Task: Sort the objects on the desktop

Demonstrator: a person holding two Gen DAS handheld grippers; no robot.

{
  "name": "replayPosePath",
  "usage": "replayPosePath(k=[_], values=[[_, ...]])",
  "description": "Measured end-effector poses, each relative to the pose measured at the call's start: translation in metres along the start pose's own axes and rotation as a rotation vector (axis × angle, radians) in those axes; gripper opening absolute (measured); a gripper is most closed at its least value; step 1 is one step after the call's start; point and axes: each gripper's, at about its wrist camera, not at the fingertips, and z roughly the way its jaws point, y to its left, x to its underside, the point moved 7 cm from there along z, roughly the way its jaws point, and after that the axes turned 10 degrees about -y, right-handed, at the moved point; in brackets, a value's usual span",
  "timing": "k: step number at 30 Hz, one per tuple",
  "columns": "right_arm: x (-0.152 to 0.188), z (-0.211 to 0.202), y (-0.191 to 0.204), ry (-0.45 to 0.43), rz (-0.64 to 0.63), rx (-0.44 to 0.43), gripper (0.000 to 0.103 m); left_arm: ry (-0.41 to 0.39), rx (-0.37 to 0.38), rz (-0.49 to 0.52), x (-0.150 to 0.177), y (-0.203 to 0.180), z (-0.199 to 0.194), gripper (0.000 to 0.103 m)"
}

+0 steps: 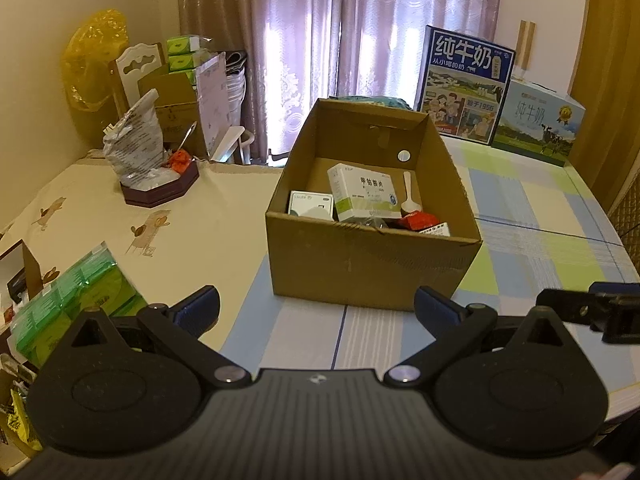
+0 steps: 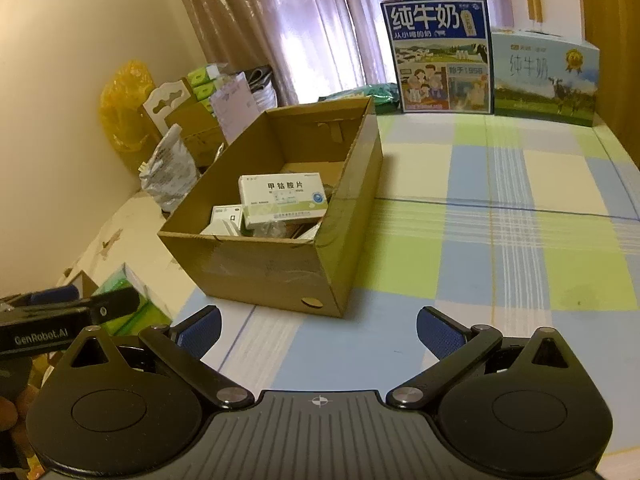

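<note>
An open cardboard box (image 1: pixel 372 264) (image 2: pixel 276 268) stands mid-table. Inside lie a white and green medicine box (image 1: pixel 362 192) (image 2: pixel 282 198), a smaller white packet (image 1: pixel 310 204) (image 2: pixel 226 216), a white plastic spoon (image 1: pixel 409 194) and a red packet (image 1: pixel 418 222). My left gripper (image 1: pixel 316 310) is open and empty, held just in front of the box. My right gripper (image 2: pixel 318 330) is also open and empty, near the box's front right corner. The right gripper's tip (image 1: pixel 600 308) shows at the left wrist view's right edge, and the left gripper's tip (image 2: pixel 80 310) at the right wrist view's left edge.
Two milk cartons (image 1: pixel 464 84) (image 2: pixel 544 80) stand at the table's far end before a curtain. A dark tray with a plastic bag (image 1: pixel 160 190) sits far left. Green tissue packs (image 1: pixel 76 300) (image 2: pixel 128 304) lie near left. Checked cloth (image 2: pixel 500 240) covers the table's right side.
</note>
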Motion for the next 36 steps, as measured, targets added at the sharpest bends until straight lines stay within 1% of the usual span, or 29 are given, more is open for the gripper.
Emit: replayPosePath(k=[12,23,36], values=[[0.003,-0.005,0.009,0.0,-0.014,-0.01,0.101,0.006,-0.017,0.017,0.01,-0.004,-0.007,0.102],[0.005,-0.009,0.015,-0.007,-0.072,0.016,0.101,-0.001,-0.022,0.034,0.01,-0.005,-0.011,0.102],[0.008,-0.006,0.013,0.005,-0.078,0.026,0.101,0.0,-0.024,0.045,0.011,-0.005,-0.01,0.102]])
